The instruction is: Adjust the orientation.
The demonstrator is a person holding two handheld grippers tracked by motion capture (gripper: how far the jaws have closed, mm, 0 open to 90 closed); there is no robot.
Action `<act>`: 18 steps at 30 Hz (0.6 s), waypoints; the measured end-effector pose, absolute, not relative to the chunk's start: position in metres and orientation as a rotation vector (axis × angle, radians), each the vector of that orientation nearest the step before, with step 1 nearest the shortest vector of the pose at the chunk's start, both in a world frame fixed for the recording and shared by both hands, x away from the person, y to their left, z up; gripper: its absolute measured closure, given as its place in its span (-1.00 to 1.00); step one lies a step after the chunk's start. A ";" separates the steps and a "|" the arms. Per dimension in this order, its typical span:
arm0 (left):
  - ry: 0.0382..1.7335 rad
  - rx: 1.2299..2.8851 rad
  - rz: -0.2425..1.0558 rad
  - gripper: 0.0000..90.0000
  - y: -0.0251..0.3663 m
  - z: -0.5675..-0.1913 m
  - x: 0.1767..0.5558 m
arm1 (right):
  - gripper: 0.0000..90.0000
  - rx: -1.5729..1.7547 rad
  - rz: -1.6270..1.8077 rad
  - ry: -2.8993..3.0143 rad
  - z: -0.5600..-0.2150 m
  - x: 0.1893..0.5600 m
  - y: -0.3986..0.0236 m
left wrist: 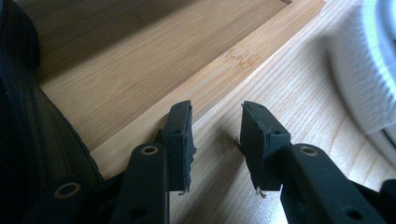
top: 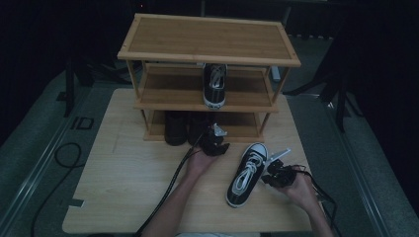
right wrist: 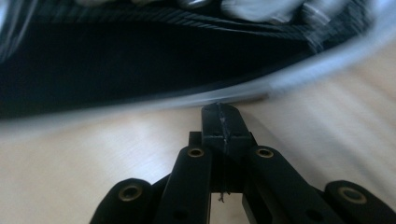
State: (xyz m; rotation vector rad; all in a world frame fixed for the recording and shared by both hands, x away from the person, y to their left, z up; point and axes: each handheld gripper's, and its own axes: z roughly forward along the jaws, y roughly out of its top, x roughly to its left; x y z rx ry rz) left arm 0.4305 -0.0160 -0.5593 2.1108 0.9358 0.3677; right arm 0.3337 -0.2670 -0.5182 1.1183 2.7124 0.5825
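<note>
- High view: the right tool [top: 273, 170] sits low on the table [top: 123, 187], just beside the black-and-white shoe [top: 245, 174]. The shoe lies between the two hands, toe toward the rack [top: 207, 54].
- Right tool view: its jaws are squeezed tight together with nothing in them. The tips [right wrist: 220, 122] are right at the shoe's white rubber edge [right wrist: 196, 95], and I cannot tell if they touch it.
- To pick the shoe up well, I think this tool must first spread its jaws, then pinch the soft side wall near the lace holes, not the slippery rubber edge.
- Left tool view: the left tool [left wrist: 215, 140] has its jaws apart and holds nothing. It points at the rack's bottom board [left wrist: 140, 84]. A dark ribbed shoe [left wrist: 32, 140] is close on its left.
- In the high view, the left tool [top: 213, 143] rests in front of the rack's bottom shelf, near two dark shoes [top: 185, 127]. It could help steady the shoe.
- A matching shoe [top: 215, 85] stands on the middle shelf. The free spot beside it looks like a good home.
- The rack is smooth, light bamboo with flat boards and thin legs. The table is pale wood with fine lines.
- The shoe is black cloth with white laces and a round white toe.
</note>
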 end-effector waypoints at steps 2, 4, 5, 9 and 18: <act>0.937 2.112 0.367 0.43 -0.016 -0.559 0.431 | 1.00 1.153 0.602 2.687 -0.519 0.341 -0.269; 0.937 2.112 0.366 0.43 -0.016 -0.559 0.431 | 1.00 1.172 0.613 2.658 -0.520 0.346 -0.270; 0.937 2.111 0.366 0.43 -0.016 -0.559 0.431 | 1.00 1.179 0.615 2.645 -0.520 0.349 -0.270; 0.939 2.110 0.368 0.43 -0.016 -0.559 0.431 | 1.00 1.189 0.612 2.619 -0.521 0.359 -0.268; 0.943 2.111 0.369 0.45 -0.016 -0.559 0.431 | 1.00 1.151 0.557 2.604 -0.518 0.376 -0.258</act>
